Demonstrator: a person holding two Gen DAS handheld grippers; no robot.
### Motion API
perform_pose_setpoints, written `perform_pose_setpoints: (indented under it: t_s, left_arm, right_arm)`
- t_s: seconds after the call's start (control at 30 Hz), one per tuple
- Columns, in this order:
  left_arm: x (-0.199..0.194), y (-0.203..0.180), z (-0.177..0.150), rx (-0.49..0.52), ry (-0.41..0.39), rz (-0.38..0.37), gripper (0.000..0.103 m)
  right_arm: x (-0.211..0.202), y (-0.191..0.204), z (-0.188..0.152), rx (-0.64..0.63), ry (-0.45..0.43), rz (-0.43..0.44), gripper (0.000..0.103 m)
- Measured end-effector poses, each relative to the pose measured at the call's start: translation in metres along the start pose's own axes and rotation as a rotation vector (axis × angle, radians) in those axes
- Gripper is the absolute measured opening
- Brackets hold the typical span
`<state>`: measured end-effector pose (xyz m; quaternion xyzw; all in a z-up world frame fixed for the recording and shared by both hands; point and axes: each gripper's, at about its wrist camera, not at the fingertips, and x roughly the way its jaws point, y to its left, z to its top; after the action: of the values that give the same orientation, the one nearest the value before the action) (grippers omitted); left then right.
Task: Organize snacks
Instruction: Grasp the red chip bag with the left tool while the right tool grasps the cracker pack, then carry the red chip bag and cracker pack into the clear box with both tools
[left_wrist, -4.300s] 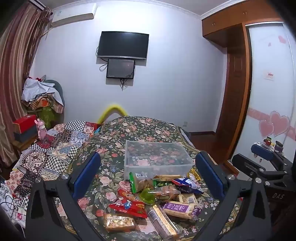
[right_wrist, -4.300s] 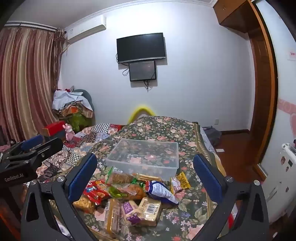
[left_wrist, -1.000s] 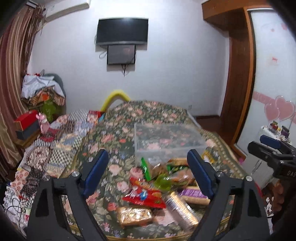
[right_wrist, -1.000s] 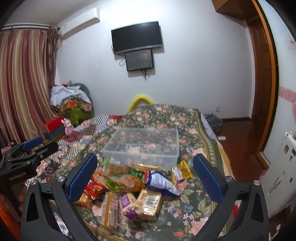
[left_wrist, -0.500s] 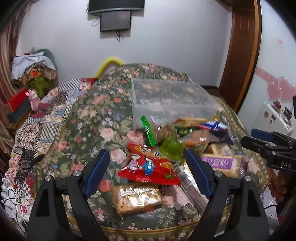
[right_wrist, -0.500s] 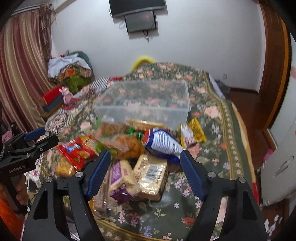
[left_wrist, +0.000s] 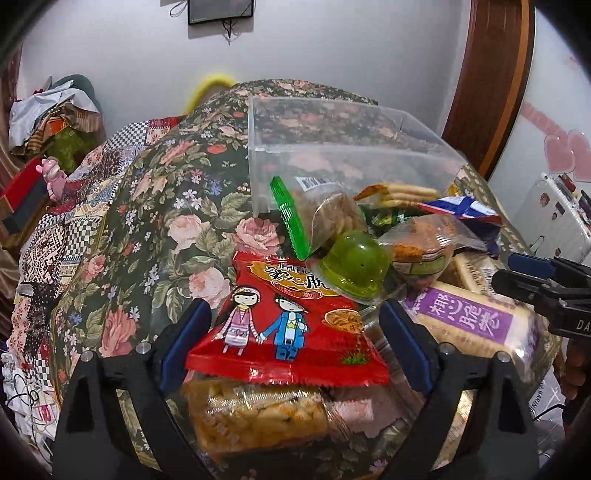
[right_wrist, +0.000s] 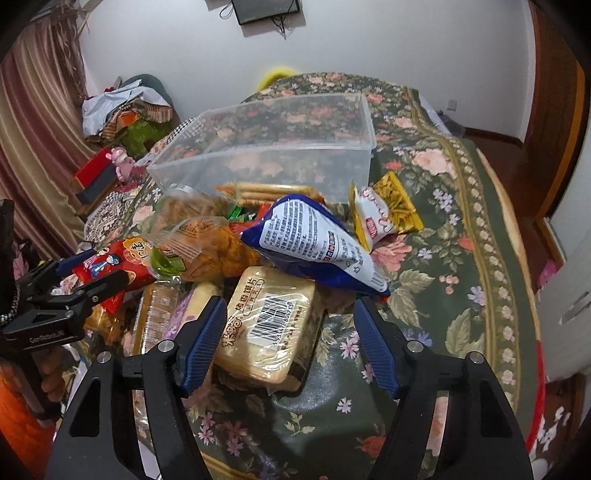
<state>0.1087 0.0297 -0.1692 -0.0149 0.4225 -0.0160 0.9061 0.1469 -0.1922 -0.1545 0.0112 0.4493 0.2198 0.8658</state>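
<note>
Two hand-held grippers close in on a heap of snacks piled on a floral bedspread (right_wrist: 461, 266), just in front of an empty clear plastic bin (left_wrist: 332, 147) that looks set to receive them. The left gripper (left_wrist: 295, 334) hangs with its blue fingers (left_wrist: 186, 339) spread wide on either side of a red snack bag (left_wrist: 284, 325) printed with two cartoon children; the pads flank the bag but do not appear to press it. That bag lies on top of a clear pack of golden crackers (left_wrist: 258, 413), nearer the camera than the bin, and a green jelly cup (left_wrist: 352, 267) rests against its far edge. The right gripper (right_wrist: 288, 339) is likewise open, its fingers straddling a tan biscuit pack (right_wrist: 269, 325) with a barcode label, which sits at the near edge of the heap, partly under a blue and white bag (right_wrist: 314, 243). A yellow packet (right_wrist: 384, 214) leans by the bin's right corner. Both tools seem lined up on the topmost, nearest items (the easiest to lift without dragging the rest), and the bin's open mouth stands just behind the pile, a short carry away. No snack is in the bin yet, so the sorting appears barely begun. Crinkly, slippery wrappers could slide between the pads once they close.
</note>
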Motion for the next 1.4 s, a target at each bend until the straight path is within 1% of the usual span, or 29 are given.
perform_pose_setpoints:
  t_s: [0.13,0.23,0.3,0.33,0.47,0.5,0.63,0.73,0.8,0.9,1.23,1.4]
  left_arm:
    - [0.010,0.001,0.001,-0.006,0.018,0.003,0.093]
    - [0.014,0.003,0.001,-0.019,0.010,0.007,0.092]
    - [0.017,0.005,0.001,-0.028,0.015,-0.001,0.083]
    - [0.019,0.005,0.001,-0.032,0.021,-0.005,0.083]
    - [0.019,0.004,-0.001,-0.024,0.007,-0.016,0.077]
    - [0.018,0.003,-0.001,-0.019,0.005,-0.014,0.076]
    - [0.014,0.003,-0.001,-0.014,0.003,-0.012,0.072]
    - [0.008,0.006,0.000,-0.023,-0.008,-0.020,0.069]
    - [0.002,0.008,0.001,-0.029,-0.014,-0.023,0.065]
    - [-0.004,0.008,0.002,-0.032,-0.019,-0.026,0.065]
    - [-0.032,0.007,0.006,-0.037,-0.065,-0.014,0.063]
    - [-0.048,0.008,0.009,-0.044,-0.097,-0.009,0.062]
  right_arm:
    - [0.012,0.003,-0.004,-0.008,0.045,0.013,0.068]
    - [0.013,0.003,-0.003,0.001,0.050,0.039,0.068]
    - [0.015,0.004,-0.002,0.005,0.056,0.046,0.068]
    - [0.016,0.004,-0.002,0.007,0.066,0.056,0.068]
    - [0.024,0.012,-0.005,-0.023,0.090,0.035,0.068]
    - [0.025,0.012,-0.006,-0.030,0.087,0.023,0.068]
    - [0.024,0.003,-0.007,-0.007,0.083,0.042,0.067]
    - [0.019,0.001,-0.008,-0.011,0.065,0.025,0.062]
    - [0.015,-0.001,-0.010,-0.010,0.053,0.019,0.057]
    - [0.010,-0.005,-0.012,-0.004,0.039,0.017,0.053]
    - [-0.005,-0.013,-0.020,0.023,0.010,0.026,0.052]
    - [-0.020,-0.014,-0.021,0.021,-0.020,0.031,0.052]
